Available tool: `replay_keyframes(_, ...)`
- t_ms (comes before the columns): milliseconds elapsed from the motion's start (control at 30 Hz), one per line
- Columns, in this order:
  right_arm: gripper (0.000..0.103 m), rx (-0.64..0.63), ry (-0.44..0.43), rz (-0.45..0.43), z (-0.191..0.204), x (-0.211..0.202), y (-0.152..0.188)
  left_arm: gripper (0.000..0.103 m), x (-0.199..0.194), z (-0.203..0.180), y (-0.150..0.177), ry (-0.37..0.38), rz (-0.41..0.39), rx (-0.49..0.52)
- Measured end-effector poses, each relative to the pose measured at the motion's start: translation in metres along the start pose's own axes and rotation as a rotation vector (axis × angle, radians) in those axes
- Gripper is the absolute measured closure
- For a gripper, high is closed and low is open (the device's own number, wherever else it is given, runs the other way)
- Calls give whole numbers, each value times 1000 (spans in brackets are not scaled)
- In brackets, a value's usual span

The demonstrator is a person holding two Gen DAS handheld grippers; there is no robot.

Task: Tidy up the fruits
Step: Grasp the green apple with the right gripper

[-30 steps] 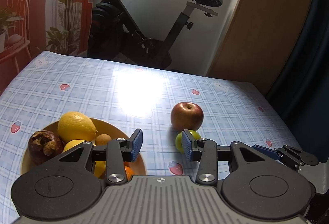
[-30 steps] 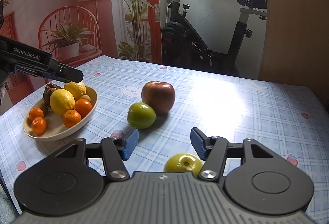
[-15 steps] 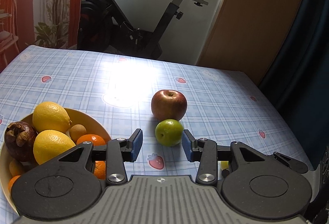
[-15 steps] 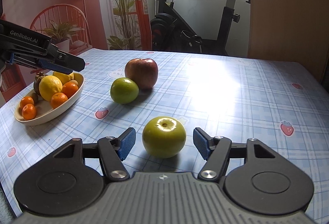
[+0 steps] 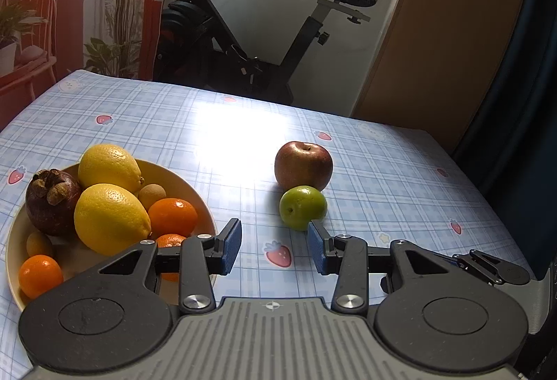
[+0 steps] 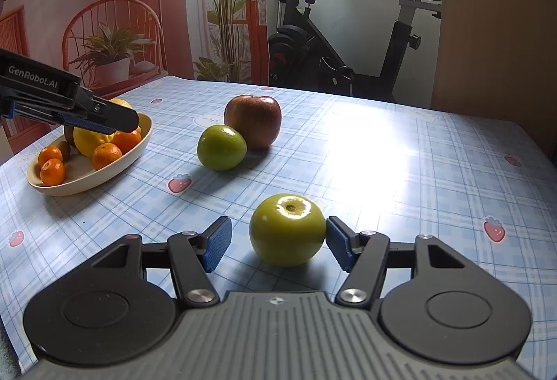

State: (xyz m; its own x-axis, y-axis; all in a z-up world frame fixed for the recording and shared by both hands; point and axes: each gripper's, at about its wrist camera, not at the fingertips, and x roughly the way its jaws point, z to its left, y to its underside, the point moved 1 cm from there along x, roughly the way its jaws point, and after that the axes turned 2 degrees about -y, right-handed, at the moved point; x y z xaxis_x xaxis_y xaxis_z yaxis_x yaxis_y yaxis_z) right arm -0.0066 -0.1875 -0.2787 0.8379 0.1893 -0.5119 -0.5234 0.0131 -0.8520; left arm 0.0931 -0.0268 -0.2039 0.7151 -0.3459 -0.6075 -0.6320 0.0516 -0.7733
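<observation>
A yellow-green apple (image 6: 287,233) lies on the table between the fingers of my right gripper (image 6: 275,242). The right pad touches its side, while the left pad stands off with a gap, so the jaws are open. Farther back, a small green fruit (image 6: 221,146) leans on a red apple (image 6: 252,125). My left gripper (image 5: 275,246) is open and empty. The green fruit (image 5: 303,207) sits just past its right fingertip, with the red apple (image 5: 303,165) behind. A cream bowl (image 5: 188,185) at the left holds lemons, oranges, a mangosteen and small brown fruits.
The plaid tablecloth with strawberries (image 5: 383,206) runs on to the far edge. An exercise bike (image 5: 243,42) stands beyond that edge. From the right wrist, the left gripper (image 6: 69,105) hangs over the bowl (image 6: 104,179). A wooden panel and dark curtain are at the right.
My right gripper sank around the yellow-green apple, which now rests against the right pad. The left gripper shifted, so the green fruit sits nearer its right fingertip and more of the bowl shows.
</observation>
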Motion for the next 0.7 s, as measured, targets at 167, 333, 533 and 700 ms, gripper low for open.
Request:
replay_keyframes(167, 41, 5, -2, 2, -1, 0, 0, 59, -4, 4, 3, -21, -21, -17)
replay_keyframes(333, 46, 14, -9, 3, -3, 0, 0, 59, -1, 7, 7, -25, -12, -34)
replay_keyframes(533, 46, 17, -9, 5, -3, 0, 0, 59, 0, 10, 10, -23, -5, -42)
replay_keyframes(700, 47, 17, -9, 5, -3, 1, 0, 59, 2, 8, 11, -25, 1, -40)
